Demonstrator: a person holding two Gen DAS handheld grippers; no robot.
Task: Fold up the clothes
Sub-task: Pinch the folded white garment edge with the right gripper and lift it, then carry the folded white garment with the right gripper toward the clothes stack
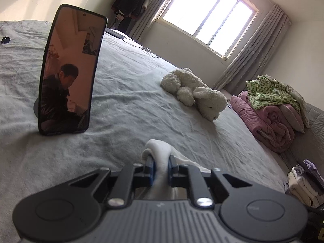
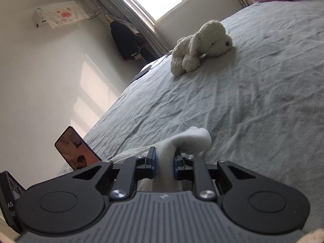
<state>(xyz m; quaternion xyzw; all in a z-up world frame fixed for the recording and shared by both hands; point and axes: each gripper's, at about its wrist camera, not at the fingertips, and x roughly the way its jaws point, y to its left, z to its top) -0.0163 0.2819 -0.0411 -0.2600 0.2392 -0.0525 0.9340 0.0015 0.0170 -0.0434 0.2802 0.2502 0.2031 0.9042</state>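
Note:
My left gripper (image 1: 161, 169) is shut on a bunched fold of white cloth (image 1: 159, 148) that bulges up between its black fingers, just above the grey bedsheet (image 1: 125, 109). My right gripper (image 2: 165, 165) is shut on another fold of the same kind of white cloth (image 2: 190, 139), which humps up past the fingertips and trails down to the left over the sheet (image 2: 253, 101). The rest of the garment is hidden under the grippers.
A phone (image 1: 69, 70) stands upright on the bed at left; it also shows in the right wrist view (image 2: 76, 148). A white plush dog (image 1: 194, 92) (image 2: 200, 46) lies further up the bed. Pink and green bedding (image 1: 271, 109) is piled at right, folded clothes (image 1: 303, 182) below it.

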